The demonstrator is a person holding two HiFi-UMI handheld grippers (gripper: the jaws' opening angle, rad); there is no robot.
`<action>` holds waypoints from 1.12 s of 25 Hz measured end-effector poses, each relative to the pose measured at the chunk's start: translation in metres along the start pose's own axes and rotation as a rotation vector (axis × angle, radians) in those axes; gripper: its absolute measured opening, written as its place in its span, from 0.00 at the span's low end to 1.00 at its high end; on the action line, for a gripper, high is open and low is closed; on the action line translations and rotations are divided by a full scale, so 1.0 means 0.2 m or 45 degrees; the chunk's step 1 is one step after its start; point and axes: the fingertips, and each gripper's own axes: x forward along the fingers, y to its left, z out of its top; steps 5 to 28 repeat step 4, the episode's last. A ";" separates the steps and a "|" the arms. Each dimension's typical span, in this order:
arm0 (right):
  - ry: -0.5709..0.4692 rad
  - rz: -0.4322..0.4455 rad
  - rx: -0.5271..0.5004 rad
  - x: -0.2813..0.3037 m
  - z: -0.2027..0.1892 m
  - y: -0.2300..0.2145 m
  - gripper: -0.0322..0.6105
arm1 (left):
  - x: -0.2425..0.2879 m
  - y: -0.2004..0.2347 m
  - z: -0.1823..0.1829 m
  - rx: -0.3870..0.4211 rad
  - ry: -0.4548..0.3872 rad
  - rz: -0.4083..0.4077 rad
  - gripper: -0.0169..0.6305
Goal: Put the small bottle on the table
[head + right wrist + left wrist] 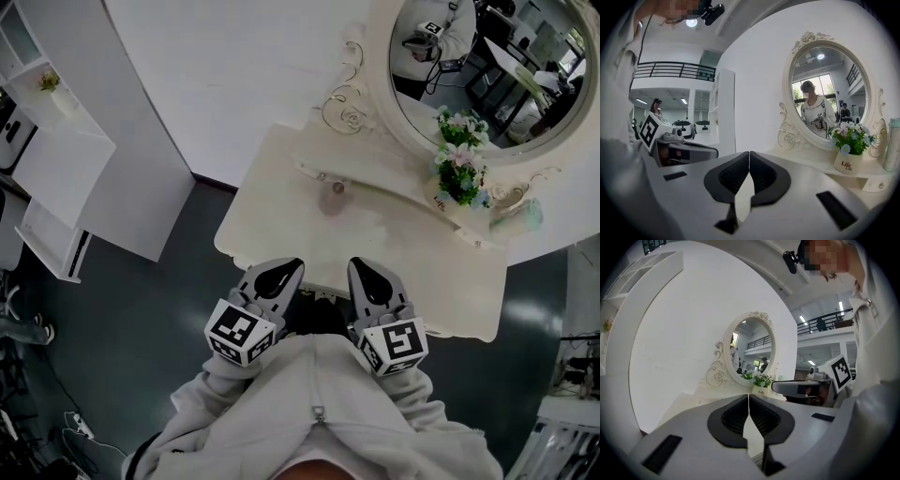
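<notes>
The cream dressing table with a scalloped front edge stands against a white wall. Dark grey floor lies open on both sides of it. A white open shelving unit closes in the room at 9 o'clock. The person stands at the table's 6 o'clock edge, and both tools hover level just over that edge, side by side but apart. The table top ahead of them is bare up to the raised back ledge.

The left gripper has its jaws pressed together on nothing. The right gripper is the same, closed and empty.

The small pinkish translucent bottle stands by the ledge's left end. I cannot tell whether it is on the ledge or just in front of it. It is at about 1 o'clock from the left gripper and 11 o'clock from the right one, well clear of both.

I count two grippers, one pinkish bottle, and one pale green bottle at the ledge's right end. There is also one white pot of flowers and one oval mirror in a carved cream frame.
</notes>
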 end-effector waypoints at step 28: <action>0.007 0.005 -0.002 0.02 -0.01 0.01 0.10 | 0.01 0.02 -0.01 -0.009 0.001 -0.004 0.06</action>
